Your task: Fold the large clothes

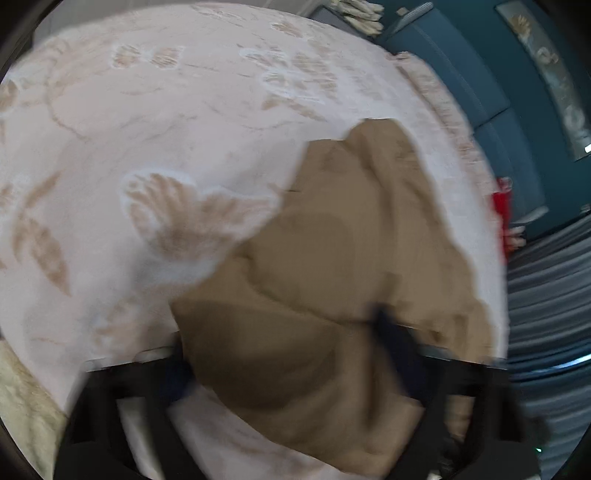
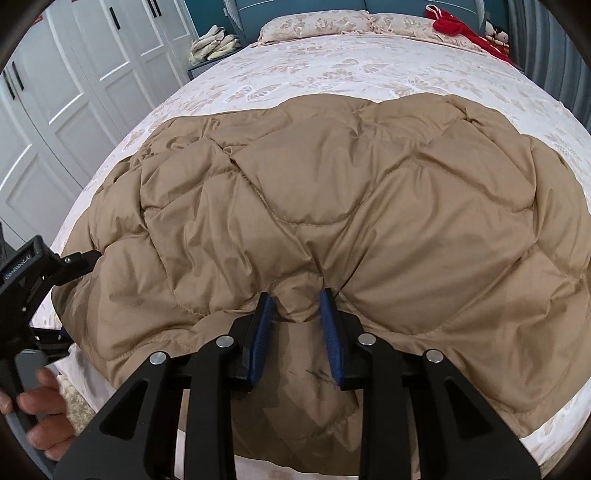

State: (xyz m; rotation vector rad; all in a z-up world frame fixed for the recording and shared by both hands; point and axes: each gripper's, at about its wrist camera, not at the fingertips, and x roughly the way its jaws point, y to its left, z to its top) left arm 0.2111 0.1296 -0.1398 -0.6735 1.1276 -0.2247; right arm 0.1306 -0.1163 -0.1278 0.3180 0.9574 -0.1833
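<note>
A tan quilted puffer jacket (image 2: pixel 332 184) lies spread across the bed. My right gripper (image 2: pixel 295 306) is shut on a bunched fold of its near edge, blue pads pressing both sides. In the left wrist view, which is blurred, a puffy part of the jacket (image 1: pixel 351 240) fills the gap of my left gripper (image 1: pixel 284 350), and both fingers touch the fabric. From the right wrist view, one of the left gripper's fingers (image 2: pixel 79 258) reaches into the jacket's left edge, and a hand (image 2: pixel 44 406) holds its handle.
The bed has a pale floral cover (image 2: pixel 332 70) with pillows (image 2: pixel 314 24) at the head. A red cloth (image 2: pixel 454 26) lies at the far right corner. White wardrobe doors (image 2: pixel 74 74) stand left of the bed, with a folded pile (image 2: pixel 214 44) on a nightstand.
</note>
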